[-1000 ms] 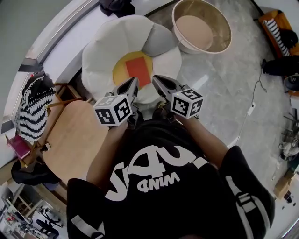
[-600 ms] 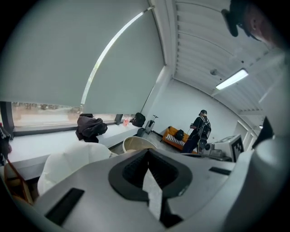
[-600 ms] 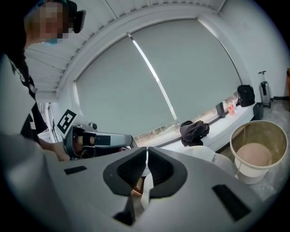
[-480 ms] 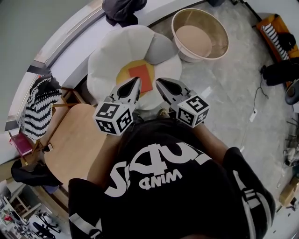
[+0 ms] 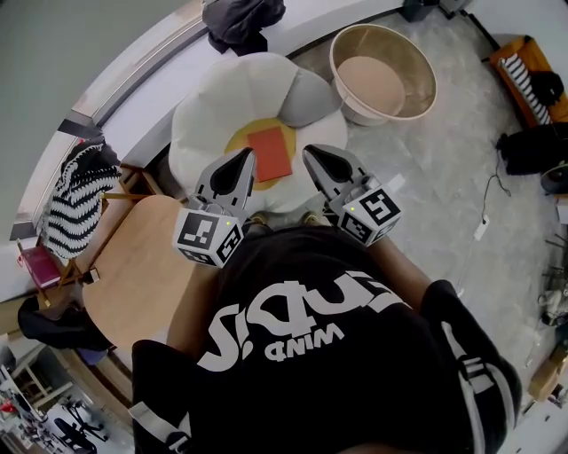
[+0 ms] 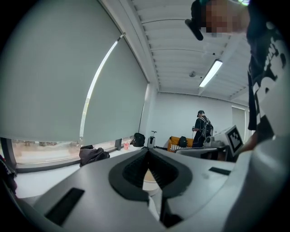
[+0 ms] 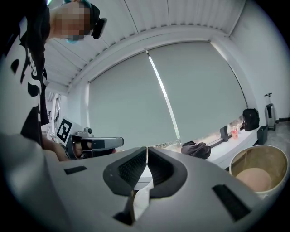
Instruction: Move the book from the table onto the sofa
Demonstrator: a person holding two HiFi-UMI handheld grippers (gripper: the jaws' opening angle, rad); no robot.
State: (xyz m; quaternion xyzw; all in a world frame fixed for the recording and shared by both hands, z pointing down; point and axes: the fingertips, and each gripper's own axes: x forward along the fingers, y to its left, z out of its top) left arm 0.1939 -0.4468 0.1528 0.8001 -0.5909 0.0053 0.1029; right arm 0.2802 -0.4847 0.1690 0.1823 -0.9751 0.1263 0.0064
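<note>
Nearest the camera is the person's black shirt [image 5: 302, 355] with white lettering, and both forearms reach forward out of it. The left tool [image 5: 241, 161] and the right tool [image 5: 314, 154] are held side by side above the near edge of the sofa, apart from each other. Each has its jaws pressed together with nothing between them (each tool's own view shows the ribbed pads meeting in a thin line). To the left of the person stands the round wooden desk [image 5: 142, 257], with a striped cloth [image 5: 75, 191] hanging over a chair just beyond it.

Past the tool tips lies the sofa [image 5: 213, 106], a white flower-shaped cushion on the floor with a yellow middle. The red book [image 5: 269, 152] lies flat on that yellow middle, between the two tool tips in the head view and touched by neither. A grey cushion [image 5: 306, 93] rests on the sofa's far right. Beyond it a round pale basket [image 5: 417, 66] stands on the floor, and a dark bundle [image 5: 240, 18] sits on the window ledge.
</note>
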